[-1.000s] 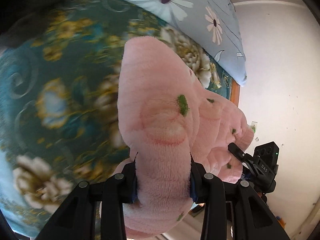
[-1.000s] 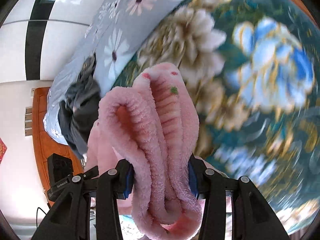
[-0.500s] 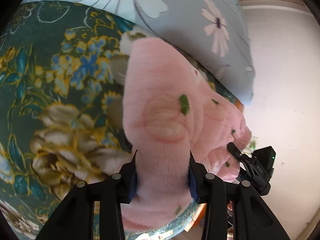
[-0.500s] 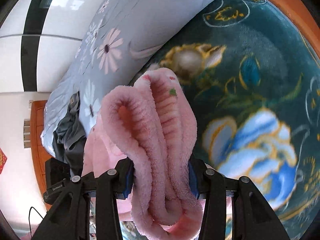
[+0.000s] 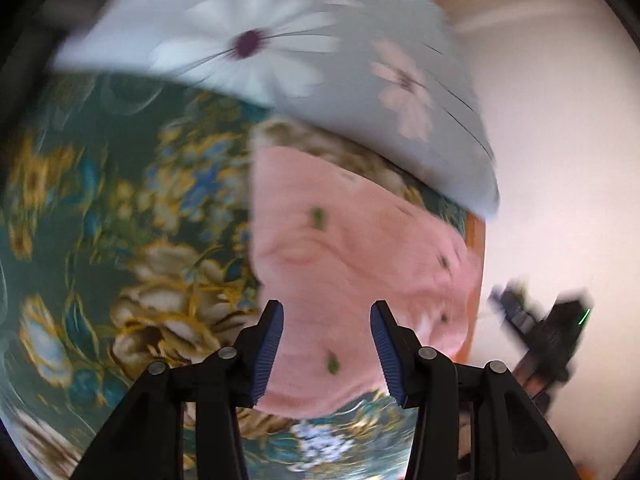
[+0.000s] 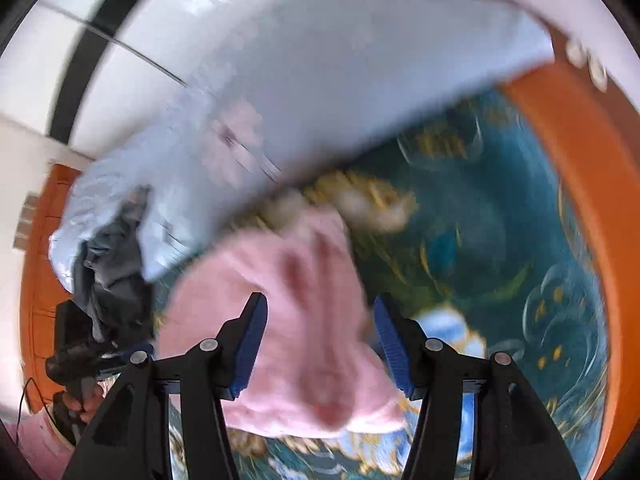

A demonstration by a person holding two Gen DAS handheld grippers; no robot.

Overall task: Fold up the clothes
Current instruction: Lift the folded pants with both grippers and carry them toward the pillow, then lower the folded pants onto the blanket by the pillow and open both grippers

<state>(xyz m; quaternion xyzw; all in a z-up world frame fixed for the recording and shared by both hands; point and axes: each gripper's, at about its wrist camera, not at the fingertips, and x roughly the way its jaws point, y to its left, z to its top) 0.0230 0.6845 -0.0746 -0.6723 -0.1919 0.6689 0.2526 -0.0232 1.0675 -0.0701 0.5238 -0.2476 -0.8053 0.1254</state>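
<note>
**A bedroom in a home**

A bed fills both views, covered by a teal blanket (image 5: 120, 208) printed with gold and blue flowers. A pale blue daisy-print duvet (image 5: 320, 60) lies bunched along it. An orange wooden bed frame (image 6: 580, 184) edges the mattress, plain pale walls (image 5: 560, 140) behind.

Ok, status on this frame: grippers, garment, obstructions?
Left gripper open, right gripper open. Pink garment lying on bedspread. Pillow just behind it.

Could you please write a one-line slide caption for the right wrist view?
Right gripper, jaws open, above the pink fleece garment lying on the floral blanket.
</note>
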